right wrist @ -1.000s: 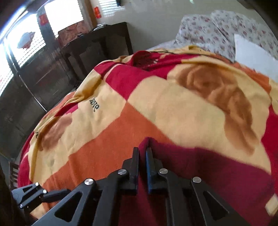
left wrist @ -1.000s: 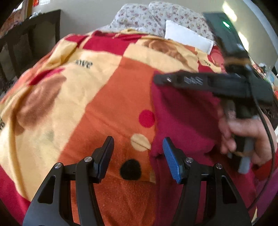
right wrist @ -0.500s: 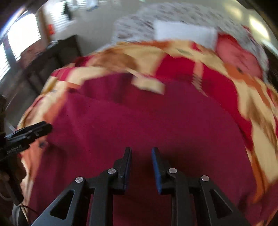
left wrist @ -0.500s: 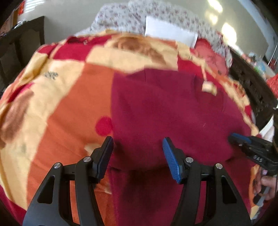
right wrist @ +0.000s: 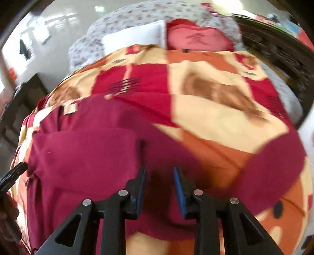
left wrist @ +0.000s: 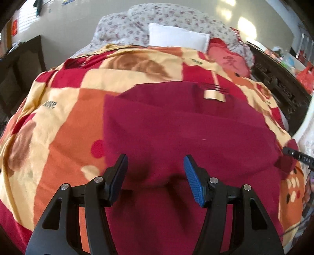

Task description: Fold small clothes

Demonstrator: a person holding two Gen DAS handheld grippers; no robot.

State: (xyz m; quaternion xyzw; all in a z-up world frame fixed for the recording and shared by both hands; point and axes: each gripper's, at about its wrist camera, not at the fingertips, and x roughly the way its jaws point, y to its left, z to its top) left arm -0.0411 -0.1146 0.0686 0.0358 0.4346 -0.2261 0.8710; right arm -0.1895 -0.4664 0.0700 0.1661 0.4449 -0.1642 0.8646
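Your left gripper [left wrist: 155, 166] stands with its jaws apart and nothing pressed between them; the dark red garment [left wrist: 186, 125] lies spread flat directly under and ahead of those jaws, its near edge passing below the fingertips. Your right gripper [right wrist: 159, 176] has just been opening its jaws; they now stand a small way apart with no cloth caught between them, and the same garment [right wrist: 84, 155] lies beneath and to the left of them, with a folded edge running up just ahead of the left finger. The garment rests on a patterned blanket [left wrist: 64, 109] of orange, cream and red blocks, which covers the bed on all sides of the jaws. A small cream label [left wrist: 214, 96] sits on the garment's far edge, well ahead of your left jaws. Beyond the blanket lie a floral pillow [left wrist: 166, 17], a white folded cloth [left wrist: 176, 37] against it, and a pink cushion [left wrist: 227, 58] to their right. In the left wrist view the tip of your right gripper enters from the right edge, beside the garment's right corner. Dark wooden furniture [left wrist: 278, 86] borders the bed on the right. Nothing stands between either pair of jaws and the garment. The right wrist view is blurred, so finer creases cannot be told.
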